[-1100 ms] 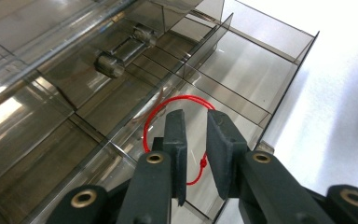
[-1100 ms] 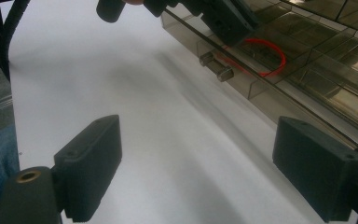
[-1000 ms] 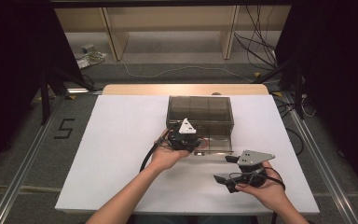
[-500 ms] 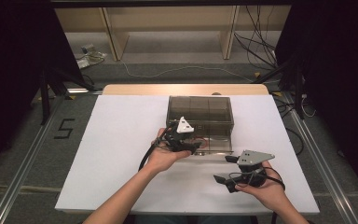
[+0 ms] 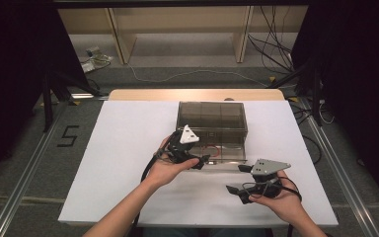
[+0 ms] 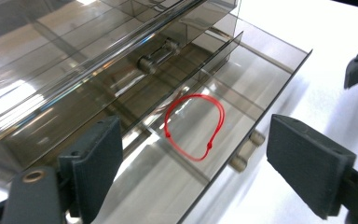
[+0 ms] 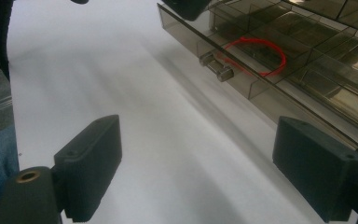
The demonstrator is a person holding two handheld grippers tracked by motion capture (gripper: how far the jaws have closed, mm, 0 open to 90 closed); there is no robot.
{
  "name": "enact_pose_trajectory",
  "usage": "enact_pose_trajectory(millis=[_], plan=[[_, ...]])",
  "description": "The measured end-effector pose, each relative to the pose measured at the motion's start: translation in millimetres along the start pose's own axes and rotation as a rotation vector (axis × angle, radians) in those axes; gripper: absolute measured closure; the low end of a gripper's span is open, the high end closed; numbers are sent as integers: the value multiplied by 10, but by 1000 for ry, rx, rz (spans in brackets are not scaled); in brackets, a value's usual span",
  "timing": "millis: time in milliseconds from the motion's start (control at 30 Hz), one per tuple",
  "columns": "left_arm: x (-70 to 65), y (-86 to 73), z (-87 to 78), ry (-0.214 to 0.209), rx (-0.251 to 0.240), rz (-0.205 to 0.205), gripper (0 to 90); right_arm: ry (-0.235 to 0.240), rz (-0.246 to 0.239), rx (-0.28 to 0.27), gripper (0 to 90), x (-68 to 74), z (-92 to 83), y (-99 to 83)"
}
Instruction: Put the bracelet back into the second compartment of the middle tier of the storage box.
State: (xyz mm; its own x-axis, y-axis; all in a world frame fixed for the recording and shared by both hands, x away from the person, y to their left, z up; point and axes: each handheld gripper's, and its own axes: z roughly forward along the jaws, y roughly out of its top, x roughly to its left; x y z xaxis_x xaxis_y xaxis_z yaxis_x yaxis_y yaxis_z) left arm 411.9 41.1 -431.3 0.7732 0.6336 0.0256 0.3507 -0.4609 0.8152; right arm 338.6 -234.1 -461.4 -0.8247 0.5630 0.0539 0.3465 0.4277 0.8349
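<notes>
Red cord loop (image 6: 195, 127) lies in the pulled-out drawer (image 6: 261, 70) of smoky box (image 5: 212, 118), mid surface (image 5: 123, 148) | left tongs (image 6: 193, 172) just opened, spread above it, nothing between | right tongs (image 7: 196, 168) spread, near right, idle.

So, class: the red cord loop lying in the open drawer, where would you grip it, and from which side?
Grip the red cord loop on its curved top arc, coming straight down from above: it lies flat in the drawer, and the compartment walls block any sideways approach. The left tool hangs open above it.
</notes>
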Motion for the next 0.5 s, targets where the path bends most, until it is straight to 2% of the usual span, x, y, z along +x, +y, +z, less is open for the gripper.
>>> enact_pose_trajectory(millis=[300,500], plan=[[44,-174,-194,29,-38,-3,176,-4,-3,-4,163,-7,-1,-1],[83,-376,-349,48,-37,24,174,-8,-4,-5,163,-8,0,-1]])
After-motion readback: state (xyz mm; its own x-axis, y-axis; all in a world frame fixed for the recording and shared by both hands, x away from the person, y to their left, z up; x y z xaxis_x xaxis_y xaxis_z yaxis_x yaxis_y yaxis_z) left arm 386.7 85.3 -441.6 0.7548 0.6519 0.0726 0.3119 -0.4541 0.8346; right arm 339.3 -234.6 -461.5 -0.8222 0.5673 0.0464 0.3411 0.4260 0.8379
